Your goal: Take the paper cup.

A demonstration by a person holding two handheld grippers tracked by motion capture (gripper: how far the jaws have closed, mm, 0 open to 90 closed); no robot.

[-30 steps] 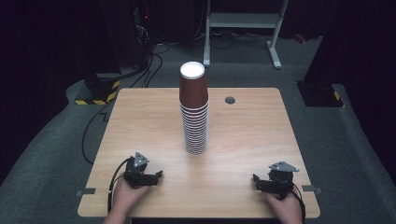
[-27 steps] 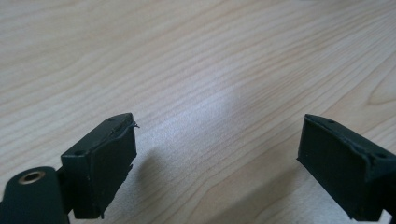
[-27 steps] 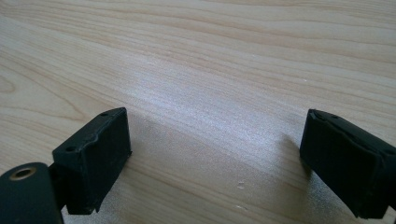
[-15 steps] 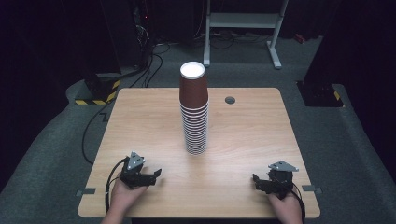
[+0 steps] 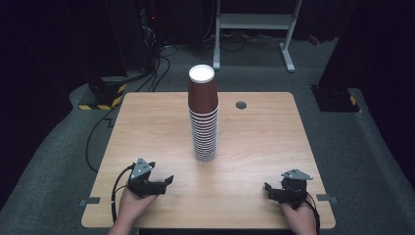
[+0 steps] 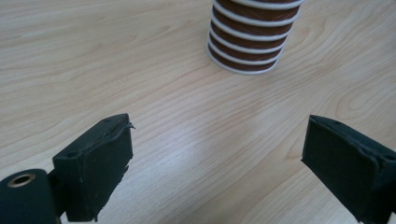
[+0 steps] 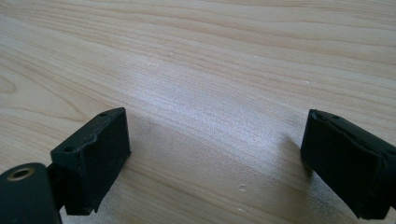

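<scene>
A tall stack of brown paper cups (image 5: 203, 115) with white rims stands upside down at the middle of the wooden table (image 5: 264, 132). Its lowest cups (image 6: 252, 39) lie ahead of my left gripper (image 6: 217, 154), whose jaws stand wide apart with nothing between them. That left gripper (image 5: 166, 182) sits near the front left of the table, pointing right toward the stack. My right gripper (image 5: 268, 188) rests near the front right edge. In its own view the right gripper (image 7: 215, 156) is open over bare wood.
A small dark grommet (image 5: 241, 105) sits in the table's far right part. Beyond the table are a grey carpet, cables (image 5: 161, 54), a yellow-black striped base (image 5: 100, 100) at the left and a white metal frame (image 5: 254, 22) at the back.
My left gripper has shifted slightly along the front left of the table and points more toward the stack. The right gripper has hardly moved.
</scene>
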